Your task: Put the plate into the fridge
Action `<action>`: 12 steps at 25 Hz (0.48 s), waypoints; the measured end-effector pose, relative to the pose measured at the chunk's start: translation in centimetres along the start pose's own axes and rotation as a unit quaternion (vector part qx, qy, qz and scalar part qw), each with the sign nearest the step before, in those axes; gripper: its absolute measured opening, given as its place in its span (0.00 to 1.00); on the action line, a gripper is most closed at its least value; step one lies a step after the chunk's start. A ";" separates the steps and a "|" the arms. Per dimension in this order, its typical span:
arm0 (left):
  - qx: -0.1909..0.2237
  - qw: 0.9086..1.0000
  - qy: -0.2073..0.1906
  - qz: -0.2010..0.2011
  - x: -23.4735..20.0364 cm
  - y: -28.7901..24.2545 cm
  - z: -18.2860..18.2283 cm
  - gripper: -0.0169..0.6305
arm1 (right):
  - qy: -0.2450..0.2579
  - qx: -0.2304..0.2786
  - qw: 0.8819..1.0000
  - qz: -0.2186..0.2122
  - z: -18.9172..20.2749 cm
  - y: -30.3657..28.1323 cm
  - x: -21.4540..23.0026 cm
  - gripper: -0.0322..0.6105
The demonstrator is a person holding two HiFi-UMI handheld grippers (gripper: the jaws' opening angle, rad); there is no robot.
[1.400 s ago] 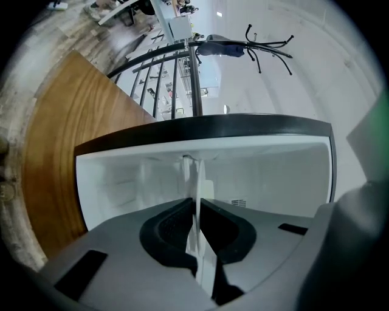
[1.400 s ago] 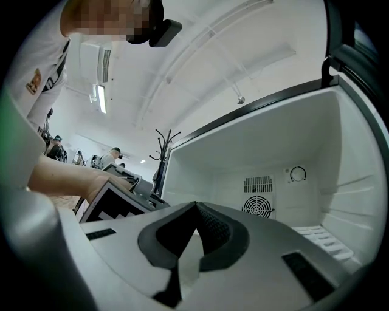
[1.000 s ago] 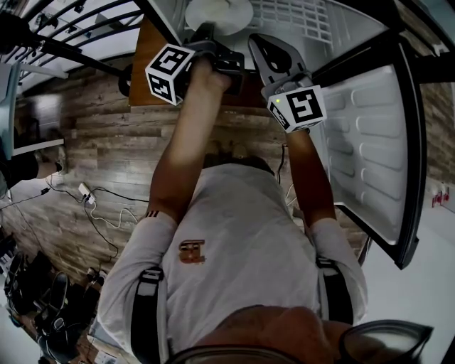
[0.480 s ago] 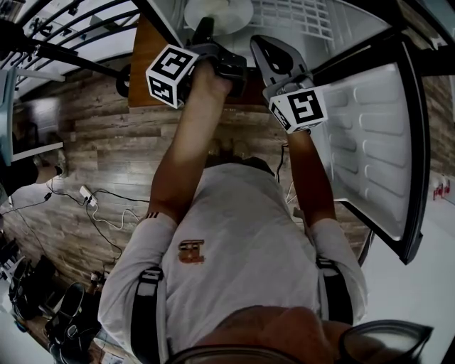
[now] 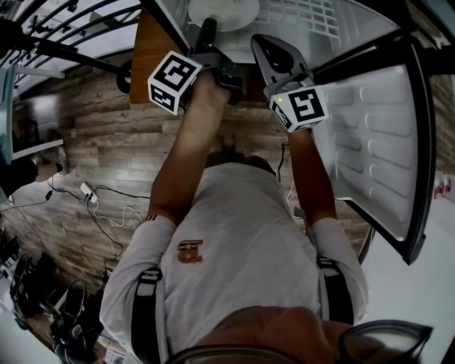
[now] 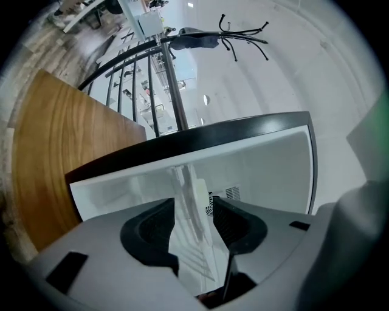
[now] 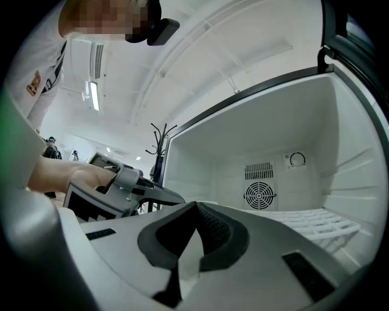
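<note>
The white plate [image 5: 222, 11] lies on the fridge's white wire shelf [image 5: 298, 18] at the top of the head view. My left gripper [image 5: 208, 30] reaches level to the plate's near rim. Its jaws have just been opening and now stand apart. In the left gripper view, which is rolled on its side, the plate [image 6: 189, 200] runs edge-on through the gap of the left gripper [image 6: 193, 209], and the pads do not press on it. My right gripper [image 5: 276, 53] hovers just right of it at the fridge mouth, shut and empty, as the right gripper [image 7: 194, 209] view shows.
The open fridge door [image 5: 377, 135] swings out on the right. A wooden panel [image 5: 149, 57] flanks the fridge on the left, with a black railing [image 5: 71, 28] beyond. Inside, the back wall carries a fan vent [image 7: 260, 195]. Cables [image 5: 99, 206] lie on the wooden floor.
The left gripper has rolled slightly, its marker cube turning with it. The plate stays on the shelf. The right gripper has not moved.
</note>
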State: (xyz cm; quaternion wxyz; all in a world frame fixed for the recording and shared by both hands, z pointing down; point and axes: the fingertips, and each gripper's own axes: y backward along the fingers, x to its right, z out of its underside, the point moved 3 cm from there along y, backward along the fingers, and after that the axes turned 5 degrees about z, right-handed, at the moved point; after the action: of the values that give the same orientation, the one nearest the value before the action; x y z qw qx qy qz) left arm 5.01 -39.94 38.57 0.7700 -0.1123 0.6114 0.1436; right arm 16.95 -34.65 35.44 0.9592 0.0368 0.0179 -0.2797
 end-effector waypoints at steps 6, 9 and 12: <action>-0.022 0.996 -0.083 0.025 0.2 1.8 0.1 0.32 | -0.011 -0.003 1.000 -0.001 0.1 0.0 -0.5 0.10; -0.034 0.990 -0.129 0.042 0.5 2.7 0.4 0.32 | -0.015 -0.004 1.000 -0.003 0.0 0.1 -0.8 0.10; -0.043 0.979 -0.187 0.068 1.4 3.5 0.5 0.32 | -0.021 -0.002 1.000 -0.007 -0.2 0.3 -1.1 0.10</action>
State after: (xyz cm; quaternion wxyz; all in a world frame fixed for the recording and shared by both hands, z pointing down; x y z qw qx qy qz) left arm 4.47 -36.42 37.31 0.8535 -0.0749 0.4560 0.2406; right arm 16.17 -33.79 35.32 0.9573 0.0291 -0.0016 -0.2875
